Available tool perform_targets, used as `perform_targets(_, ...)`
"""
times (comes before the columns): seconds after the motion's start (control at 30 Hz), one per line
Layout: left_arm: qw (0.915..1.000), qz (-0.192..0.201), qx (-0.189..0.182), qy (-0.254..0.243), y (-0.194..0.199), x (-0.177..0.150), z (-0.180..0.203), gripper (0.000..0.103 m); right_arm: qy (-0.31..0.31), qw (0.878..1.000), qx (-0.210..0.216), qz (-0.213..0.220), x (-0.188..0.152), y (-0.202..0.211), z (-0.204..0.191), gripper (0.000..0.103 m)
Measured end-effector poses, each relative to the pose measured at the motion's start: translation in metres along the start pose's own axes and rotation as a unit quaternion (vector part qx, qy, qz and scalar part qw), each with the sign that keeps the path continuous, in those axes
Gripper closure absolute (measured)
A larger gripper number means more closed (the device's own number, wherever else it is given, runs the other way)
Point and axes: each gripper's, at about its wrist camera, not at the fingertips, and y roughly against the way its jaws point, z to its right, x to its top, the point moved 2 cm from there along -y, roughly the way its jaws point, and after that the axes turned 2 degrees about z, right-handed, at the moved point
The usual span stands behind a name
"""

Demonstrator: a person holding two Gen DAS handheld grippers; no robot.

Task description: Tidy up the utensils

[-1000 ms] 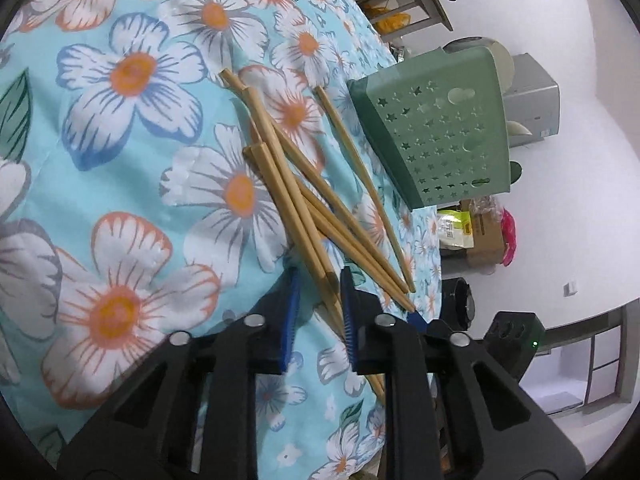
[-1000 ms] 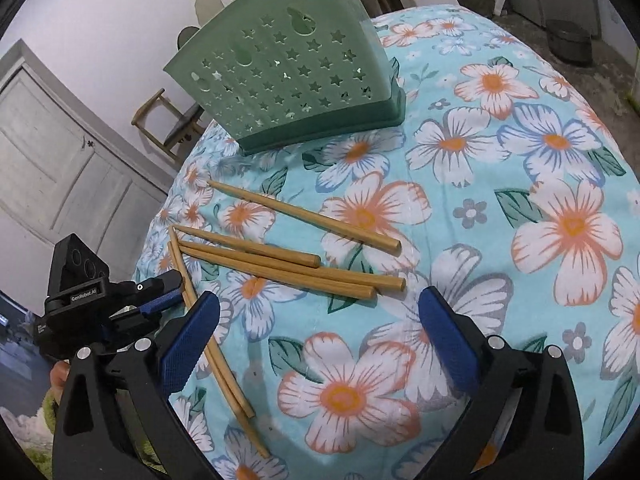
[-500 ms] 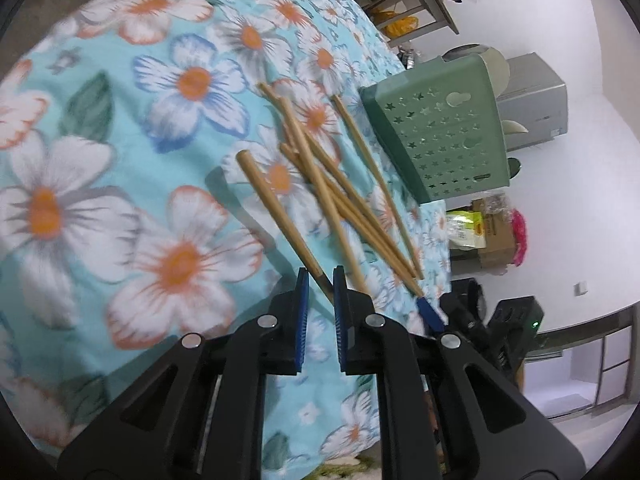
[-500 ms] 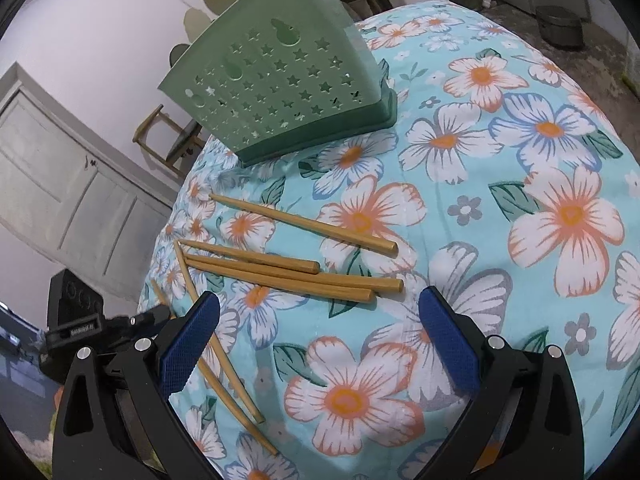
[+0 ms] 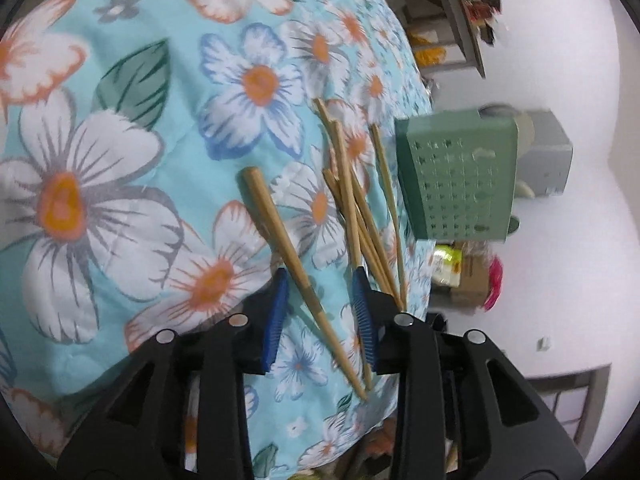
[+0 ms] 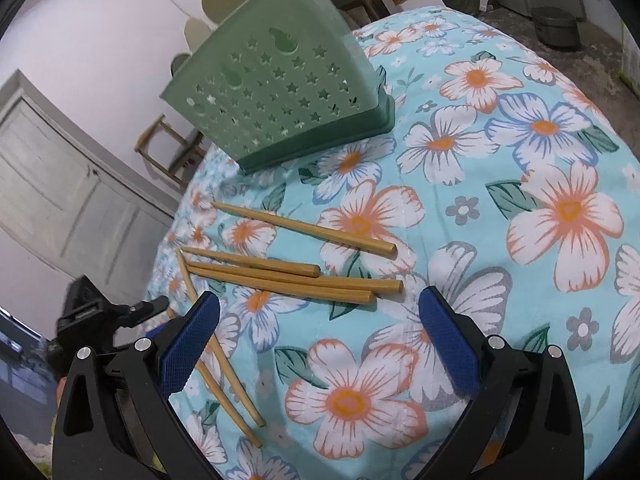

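Observation:
Several wooden chopsticks (image 6: pixel 300 280) lie on the floral tablecloth (image 6: pixel 500 160) in front of a green perforated utensil holder (image 6: pixel 280 100). In the left wrist view one chopstick (image 5: pixel 280 236) lies apart from the pile (image 5: pixel 356 216), its thin end between the jaws of my left gripper (image 5: pixel 320 280). Those jaws are opening and the blue pads (image 5: pixel 276 312) stand clear of it. The holder (image 5: pixel 456 180) is beyond the pile to the right. My right gripper (image 6: pixel 320 312) hovers wide open over the cloth just short of the chopsticks, holding nothing.
The table's edge curves away close behind the holder and at the left, where my left gripper's black body (image 6: pixel 96 312) shows. A door (image 6: pixel 48 184), a wooden chair (image 6: pixel 168 148) and floor clutter (image 6: pixel 556 28) surround the table.
My left gripper drew one chopstick out of the pile and off to the side, then its jaws spread and let it go. The right gripper has stayed put, still open.

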Motion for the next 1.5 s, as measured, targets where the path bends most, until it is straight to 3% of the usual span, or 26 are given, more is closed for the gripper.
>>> perform_targets(0.03,1.0,0.002,0.005,0.007,0.0,0.0,-0.003,0.085,-0.006,1.0,0.009,0.0,0.0,0.001,0.002,0.006)
perform_targets(0.1,0.9998,0.005,0.013,0.017,0.0,-0.001,-0.008,0.092,-0.013,1.0,0.018,-0.008,0.003,0.002,0.004,0.006)
perform_targets(0.23,0.9999,0.007,0.01,0.003,0.002,-0.002,-0.008,0.092,-0.023,0.999,0.023,-0.03,0.008,0.006,0.003,0.007)
perform_targets(0.3,0.9992,0.013,0.022,-0.03,0.005,-0.005,0.0,0.092,-0.007,0.999,0.027,-0.033,0.007,0.008,-0.006,0.018)
perform_targets(0.47,0.9947,0.028,0.041,-0.091,0.013,-0.008,0.01,0.09,0.066,0.995,0.056,-0.052,0.005,0.006,-0.051,0.028)
perform_targets(0.67,0.987,0.043,0.056,-0.145,0.021,-0.012,0.014,0.088,0.154,0.979,0.089,-0.104,0.002,-0.029,-0.113,0.047)
perform_targets(0.9,0.9837,0.047,0.055,-0.165,0.023,-0.015,0.013,0.087,0.233,0.959,0.057,-0.153,0.002,-0.076,-0.153,0.068)
perform_targets(1.1,0.9829,0.045,0.053,-0.171,0.022,-0.015,0.011,0.087,0.303,0.939,0.029,-0.162,0.007,-0.103,-0.182,0.07)
perform_targets(1.5,0.9817,0.044,0.05,-0.178,0.02,-0.016,0.01,0.086,0.365,0.912,-0.004,-0.187,0.002,-0.144,-0.206,0.078)
